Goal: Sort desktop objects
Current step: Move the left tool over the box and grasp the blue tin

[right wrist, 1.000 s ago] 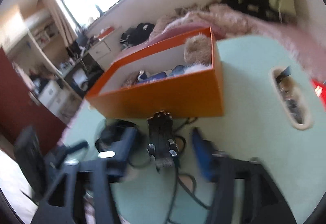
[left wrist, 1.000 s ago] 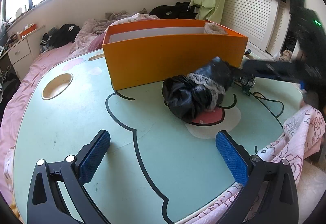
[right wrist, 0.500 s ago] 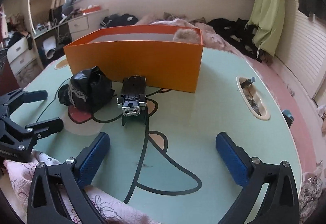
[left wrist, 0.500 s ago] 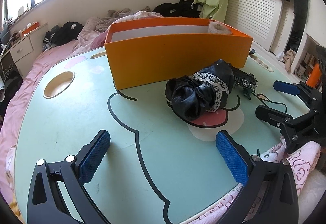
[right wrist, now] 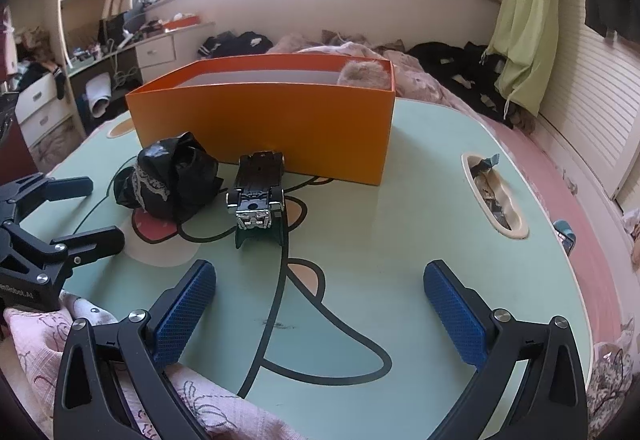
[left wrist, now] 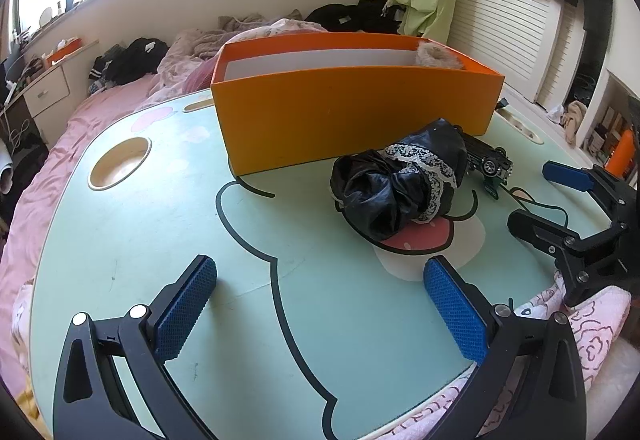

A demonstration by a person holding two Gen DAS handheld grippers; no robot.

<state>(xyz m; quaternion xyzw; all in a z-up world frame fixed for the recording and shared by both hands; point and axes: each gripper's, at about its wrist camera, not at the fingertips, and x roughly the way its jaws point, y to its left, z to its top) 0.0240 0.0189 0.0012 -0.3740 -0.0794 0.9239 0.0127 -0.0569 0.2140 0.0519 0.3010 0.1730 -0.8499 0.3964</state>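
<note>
The left hand-held gripper (left wrist: 320,308) and the right hand-held gripper (right wrist: 320,304) are both held tilted downward, jaws spread wide, nothing gripped between them.

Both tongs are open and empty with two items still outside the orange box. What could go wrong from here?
1. The toy car lies upside down, partly on a green piece; a pinch by the right tongs might lift only one of them.
2. The black lace-trimmed bundle is loosely crumpled and touches the car, so the left tongs may snag or drag both.
3. The car sits close against the orange box, which could get shoved.
</note>
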